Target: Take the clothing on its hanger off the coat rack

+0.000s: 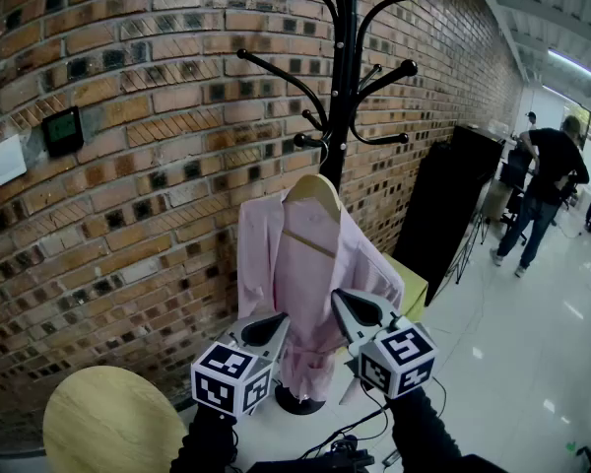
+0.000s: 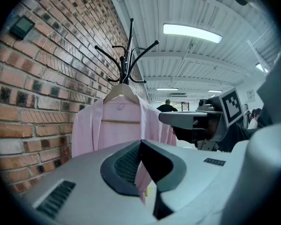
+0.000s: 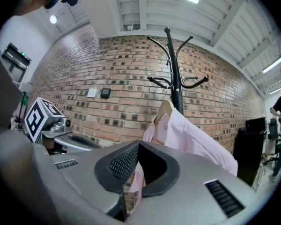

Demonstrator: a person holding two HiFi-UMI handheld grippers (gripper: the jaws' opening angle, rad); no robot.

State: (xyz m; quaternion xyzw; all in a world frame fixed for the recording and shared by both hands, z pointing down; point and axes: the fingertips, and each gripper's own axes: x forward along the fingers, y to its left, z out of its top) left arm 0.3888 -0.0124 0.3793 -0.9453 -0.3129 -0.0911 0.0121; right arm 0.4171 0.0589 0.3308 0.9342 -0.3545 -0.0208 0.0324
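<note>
A pink garment [image 1: 310,284] hangs on a wooden hanger [image 1: 313,190] from a low hook of the black coat rack [image 1: 343,87] against the brick wall. Both grippers sit low in front of the garment, apart from it. My left gripper [image 1: 281,321] is shut with nothing in it, and so is my right gripper [image 1: 340,299]. In the left gripper view the garment [image 2: 117,130] and hanger [image 2: 122,92] lie ahead, beyond the closed jaws [image 2: 140,142]. The right gripper view shows the garment [image 3: 196,139] and hanger [image 3: 165,110] past its shut tips [image 3: 138,144].
A round wooden tabletop [image 1: 113,427] is at the lower left. A tall black cabinet [image 1: 448,205] and a yellow-green seat [image 1: 409,284] stand right of the rack. A person [image 1: 547,190] stands far off at the right. The rack's round base [image 1: 300,400] rests on the glossy floor.
</note>
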